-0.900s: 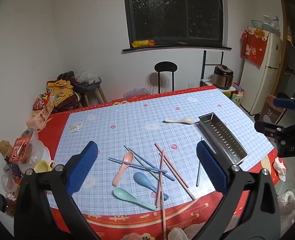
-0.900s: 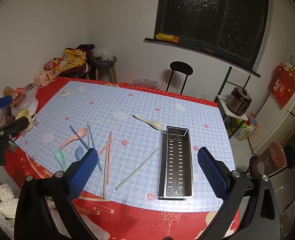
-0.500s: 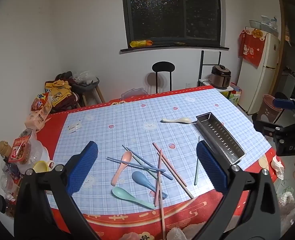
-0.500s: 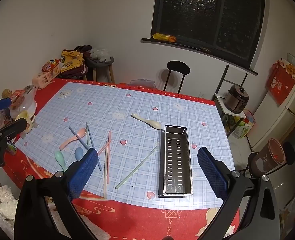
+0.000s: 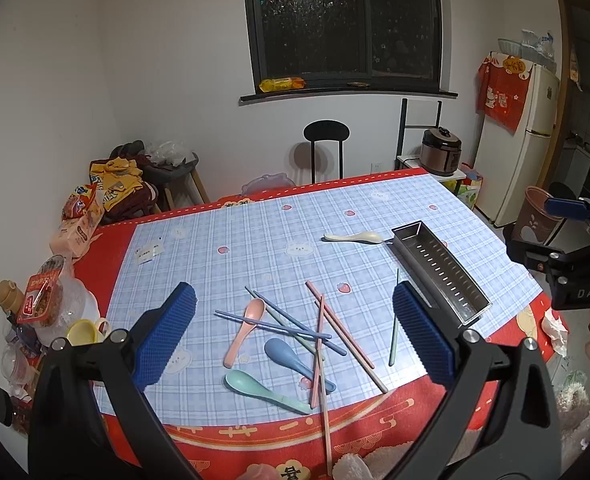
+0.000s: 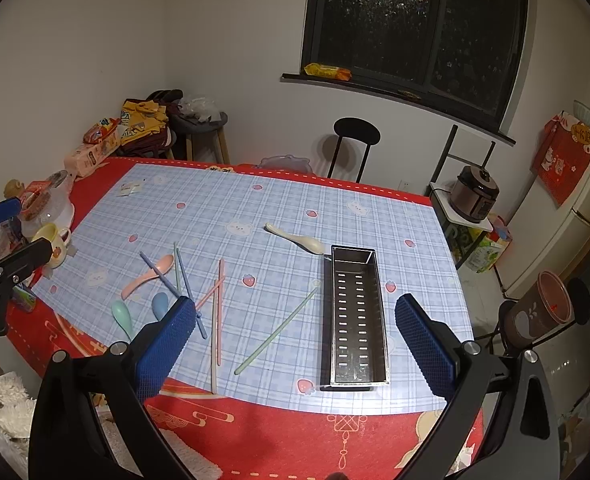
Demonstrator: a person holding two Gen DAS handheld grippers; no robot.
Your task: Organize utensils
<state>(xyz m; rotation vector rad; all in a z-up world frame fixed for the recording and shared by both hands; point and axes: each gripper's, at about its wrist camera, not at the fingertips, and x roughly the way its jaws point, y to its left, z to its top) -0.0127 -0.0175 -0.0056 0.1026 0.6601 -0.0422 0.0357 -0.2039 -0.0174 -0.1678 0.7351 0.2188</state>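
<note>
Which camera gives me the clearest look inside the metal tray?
The right wrist view: the metal tray lies lengthwise, its slotted floor fully visible and empty. The left wrist view shows it obliquely at the right.

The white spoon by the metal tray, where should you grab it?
Grip the cream-white plastic spoon by its slim handle, coming from above. It lies flat and alone on the checked tablecloth, and its bowl end sits close to the perforated steel tray.

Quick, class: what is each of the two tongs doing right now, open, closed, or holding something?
Left tongs: open wide, holding nothing, above the scattered utensils.
Right tongs: open wide, holding nothing, above the table near the metal tray.
</note>
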